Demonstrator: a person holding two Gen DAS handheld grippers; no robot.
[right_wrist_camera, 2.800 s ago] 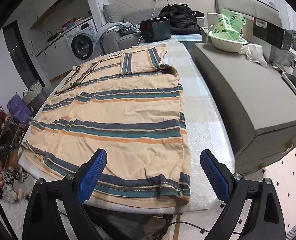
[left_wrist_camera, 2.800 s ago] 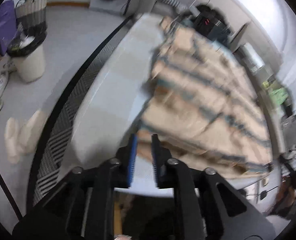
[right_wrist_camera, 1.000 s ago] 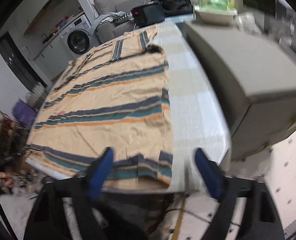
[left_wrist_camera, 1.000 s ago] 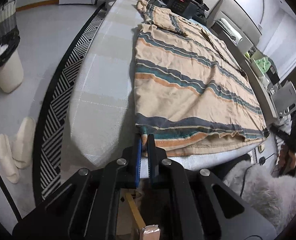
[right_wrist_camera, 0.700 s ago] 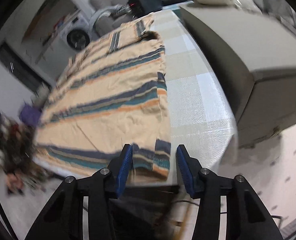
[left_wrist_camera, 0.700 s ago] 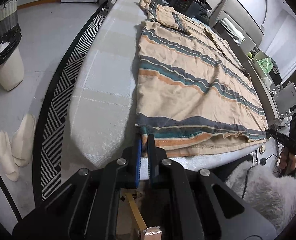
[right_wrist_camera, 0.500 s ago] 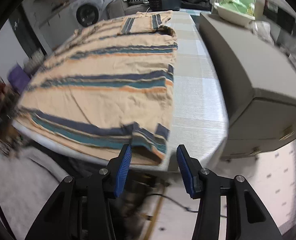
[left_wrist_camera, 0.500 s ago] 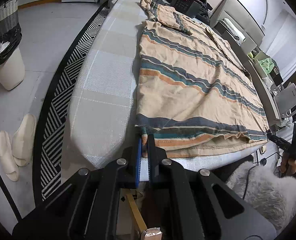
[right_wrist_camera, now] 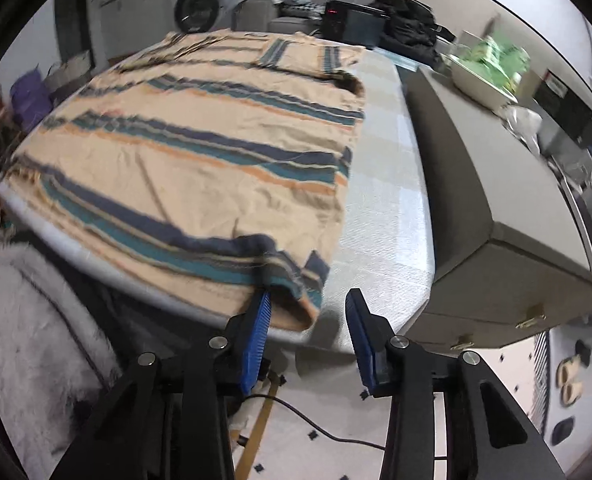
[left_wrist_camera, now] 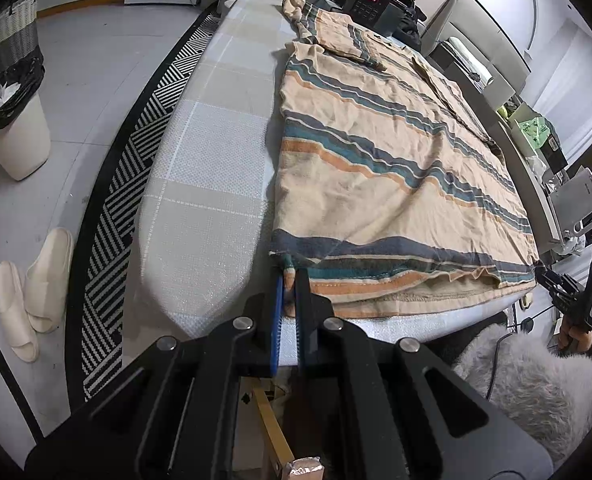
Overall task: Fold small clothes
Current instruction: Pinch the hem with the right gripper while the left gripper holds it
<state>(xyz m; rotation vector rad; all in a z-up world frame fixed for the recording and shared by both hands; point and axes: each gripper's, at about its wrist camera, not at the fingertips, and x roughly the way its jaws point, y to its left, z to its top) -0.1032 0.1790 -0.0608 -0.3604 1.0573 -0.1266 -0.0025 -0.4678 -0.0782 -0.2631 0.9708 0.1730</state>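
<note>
Since half a second ago the right gripper [right_wrist_camera: 308, 312] has come closer to the hem corner, its jaws still spread with the near right corner of the shirt between them, the left pad touching the cloth. The left gripper [left_wrist_camera: 290, 280] has not shifted: its blue pads stay pinched together on the near left corner of the peach short-sleeved shirt with navy, teal and orange stripes [left_wrist_camera: 380, 160]. That shirt lies spread flat along the pale checked padded ironing table [left_wrist_camera: 212, 184], collar at the far end. A black device with red digits [left_wrist_camera: 370, 4] sits beyond the collar. On the floor at left, cream slippers [left_wrist_camera: 32, 284] lie beside a black-and-white patterned rug [left_wrist_camera: 112, 208].
</note>
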